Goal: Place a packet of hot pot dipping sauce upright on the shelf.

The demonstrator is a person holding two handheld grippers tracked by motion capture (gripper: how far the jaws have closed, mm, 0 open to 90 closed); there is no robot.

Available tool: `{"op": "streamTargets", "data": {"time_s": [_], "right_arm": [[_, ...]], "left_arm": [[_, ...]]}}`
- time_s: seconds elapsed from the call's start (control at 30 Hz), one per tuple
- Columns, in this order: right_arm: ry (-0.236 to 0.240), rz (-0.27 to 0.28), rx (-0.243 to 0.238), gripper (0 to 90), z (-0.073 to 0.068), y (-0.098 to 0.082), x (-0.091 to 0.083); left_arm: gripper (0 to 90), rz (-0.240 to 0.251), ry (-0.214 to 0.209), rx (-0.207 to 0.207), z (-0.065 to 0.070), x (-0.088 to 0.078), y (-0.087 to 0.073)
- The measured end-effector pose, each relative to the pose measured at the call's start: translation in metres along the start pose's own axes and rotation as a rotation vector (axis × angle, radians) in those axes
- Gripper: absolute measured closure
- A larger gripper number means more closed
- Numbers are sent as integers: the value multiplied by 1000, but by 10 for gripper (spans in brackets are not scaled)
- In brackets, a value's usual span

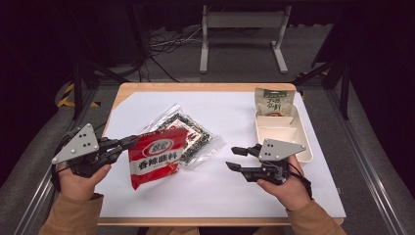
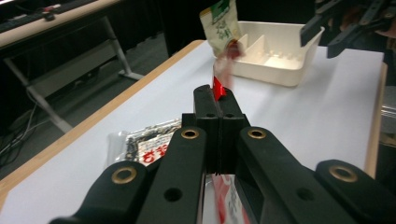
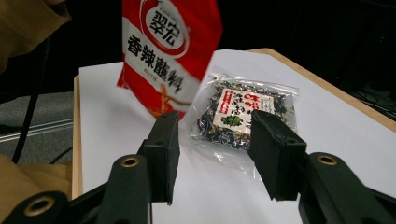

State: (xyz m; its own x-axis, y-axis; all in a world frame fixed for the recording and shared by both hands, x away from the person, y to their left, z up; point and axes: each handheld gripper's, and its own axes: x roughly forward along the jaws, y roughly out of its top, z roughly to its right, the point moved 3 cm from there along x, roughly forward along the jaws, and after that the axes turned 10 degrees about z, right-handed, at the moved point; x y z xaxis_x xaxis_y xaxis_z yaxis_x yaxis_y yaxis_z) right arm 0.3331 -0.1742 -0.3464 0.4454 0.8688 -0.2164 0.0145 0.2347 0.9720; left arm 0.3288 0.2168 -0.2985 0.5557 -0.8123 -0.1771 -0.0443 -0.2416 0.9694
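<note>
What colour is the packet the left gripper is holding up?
The packet is red with a white band and dark lettering, clearest in the right gripper view.

The red packet (image 1: 155,156) looks like glossy plastic film, the clear bag (image 1: 192,138) beside it shiny, crinkled plastic, the tray (image 1: 286,134) smooth matt cream plastic, and the table (image 1: 205,87) pale wood under a matt white paper sheet (image 1: 230,186), while both grippers' jaws are matt black plastic.

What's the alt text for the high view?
The left gripper, jaws shut, holds a red seasoning packet up by its edge above a white table. A clear seaweed bag lies behind it; the right gripper hovers open near a white divided tray.
</note>
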Motion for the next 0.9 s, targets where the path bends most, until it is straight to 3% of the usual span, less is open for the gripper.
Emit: {"op": "streamTargets", "data": {"time_s": [0.23,0.63,0.8,0.9], "right_arm": [[20,12,15,527,1,3,5],[63,9,53,371,-1,5,24],[74,-4,60,360,1,0,35],[81,39,73,393,1,-6,39]], "left_arm": [[900,38,-57,-18,7,5,8],[900,106,-155,-5,27,25,29],[900,110,-180,4,35,36,35],[900,117,-196,-3,38,41,37]]}}
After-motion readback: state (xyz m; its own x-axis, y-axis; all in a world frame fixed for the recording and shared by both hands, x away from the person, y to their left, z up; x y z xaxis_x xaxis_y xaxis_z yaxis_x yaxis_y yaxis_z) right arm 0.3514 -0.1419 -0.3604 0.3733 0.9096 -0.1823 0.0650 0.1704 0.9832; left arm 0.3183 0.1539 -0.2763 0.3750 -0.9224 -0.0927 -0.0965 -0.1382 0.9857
